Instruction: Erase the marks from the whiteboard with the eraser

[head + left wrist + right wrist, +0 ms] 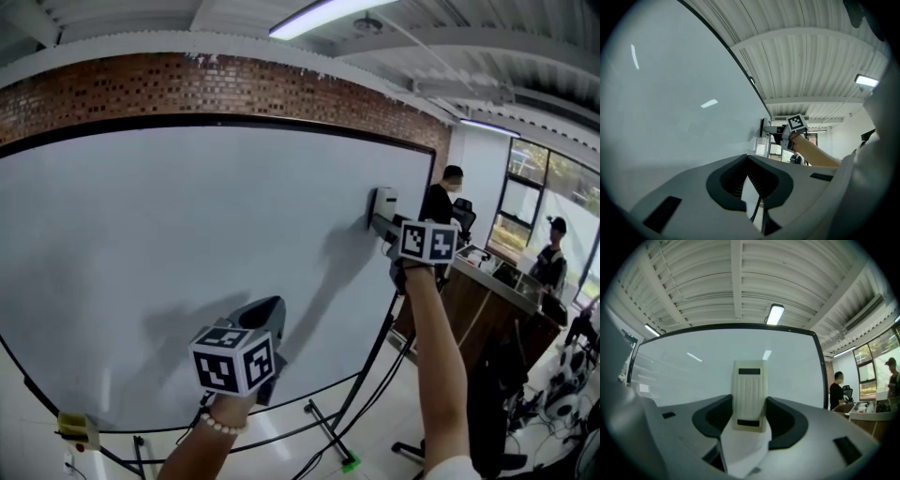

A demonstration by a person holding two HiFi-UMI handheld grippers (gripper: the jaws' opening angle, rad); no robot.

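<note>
Right gripper point(380, 223) holds the eraser point(384, 201) against the whiteboard point(187, 262) (near its right edge); left gripper point(268, 319) lower.

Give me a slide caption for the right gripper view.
Right gripper shut on the cream eraser, facing a whiteboard that shows no marks here.

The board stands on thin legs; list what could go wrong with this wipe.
The eraser in the right gripper sits near the right edge of the whiteboard; a rightward stroke may slip off it. Hard pressure might rock the board on its thin stand, since the left gripper is not bracing it.
</note>
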